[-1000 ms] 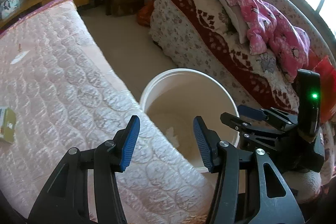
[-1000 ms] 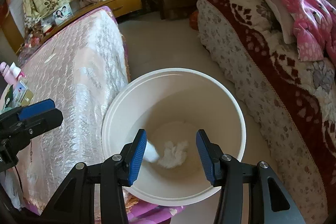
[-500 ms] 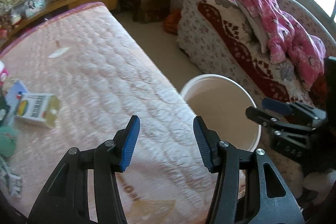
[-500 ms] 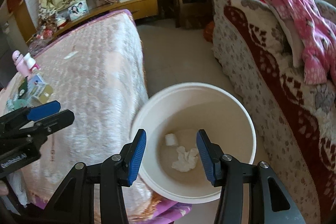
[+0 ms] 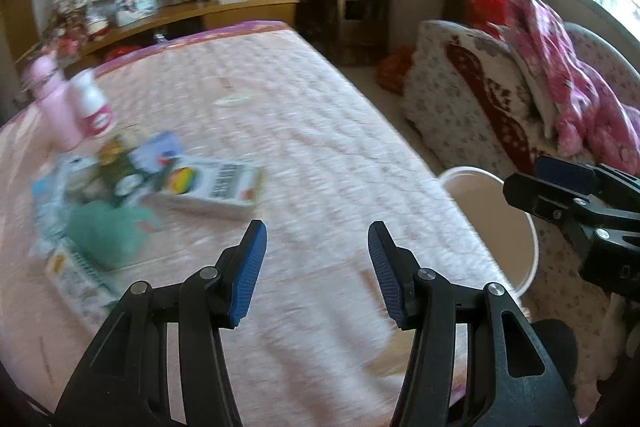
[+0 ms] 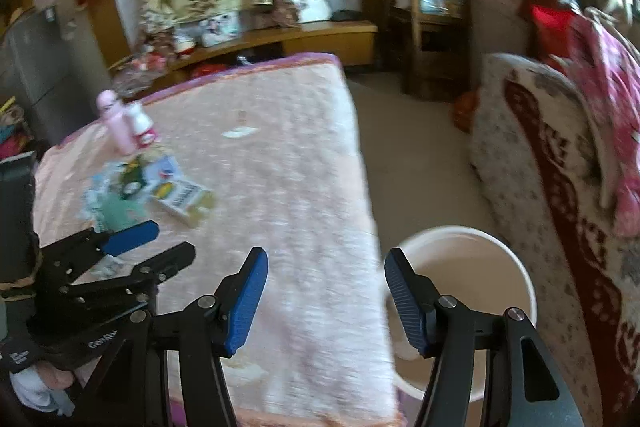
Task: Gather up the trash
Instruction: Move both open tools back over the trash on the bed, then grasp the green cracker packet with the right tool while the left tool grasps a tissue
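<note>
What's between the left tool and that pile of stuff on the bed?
Only bare pink quilt. In the left wrist view, nothing lies between the open left tool and the white box at the pile's near edge.

Bare quilt [image 5: 320,155] ahead; clutter [image 5: 132,183] left.

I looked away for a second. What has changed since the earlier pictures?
Both grippers, left and right, swung from over the bucket toward the bed's clutter, including the box. Both stayed open and empty; the bucket stayed put.
</note>
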Available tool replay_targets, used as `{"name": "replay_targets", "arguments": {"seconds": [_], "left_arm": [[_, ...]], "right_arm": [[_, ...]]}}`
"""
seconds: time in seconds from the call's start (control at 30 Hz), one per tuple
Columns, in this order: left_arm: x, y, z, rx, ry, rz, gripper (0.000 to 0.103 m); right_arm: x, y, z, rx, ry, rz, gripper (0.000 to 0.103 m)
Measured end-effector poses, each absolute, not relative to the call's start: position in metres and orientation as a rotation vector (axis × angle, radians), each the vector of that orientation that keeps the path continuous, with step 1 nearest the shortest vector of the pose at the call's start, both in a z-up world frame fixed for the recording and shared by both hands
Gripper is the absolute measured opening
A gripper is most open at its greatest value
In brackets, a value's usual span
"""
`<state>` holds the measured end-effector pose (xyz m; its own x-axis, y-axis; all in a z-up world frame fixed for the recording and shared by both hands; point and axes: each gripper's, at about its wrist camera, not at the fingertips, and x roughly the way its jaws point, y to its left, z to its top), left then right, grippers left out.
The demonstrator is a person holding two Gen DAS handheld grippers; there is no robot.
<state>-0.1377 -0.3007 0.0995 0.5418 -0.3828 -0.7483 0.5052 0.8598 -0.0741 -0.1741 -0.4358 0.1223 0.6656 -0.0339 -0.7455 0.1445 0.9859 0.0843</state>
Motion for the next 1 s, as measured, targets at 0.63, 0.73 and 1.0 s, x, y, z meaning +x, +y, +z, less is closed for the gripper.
{"name": "replay_targets", "arguments": {"seconds": [0.63, 0.73, 1.0], "left_arm": [[-0.098, -0.083, 0.088, 0.028, 0.847, -0.16, 0.051], [-0.093, -0.068, 0.087, -0.009, 0.849, -0.153, 0.051], [-0.074, -0.056, 0.082, -0.056, 0.865, -0.198, 0.051]], "right_arm": [[-0.091, -0.287, 0.086, 0.091, 0.909, 0.171, 0.06], [-0.079, -0.272, 0.082, 0.081, 0.911, 0.19, 0.06], [-0.04, -0.248, 0.077, 0.078, 0.906, 0.229, 0.067]]}}
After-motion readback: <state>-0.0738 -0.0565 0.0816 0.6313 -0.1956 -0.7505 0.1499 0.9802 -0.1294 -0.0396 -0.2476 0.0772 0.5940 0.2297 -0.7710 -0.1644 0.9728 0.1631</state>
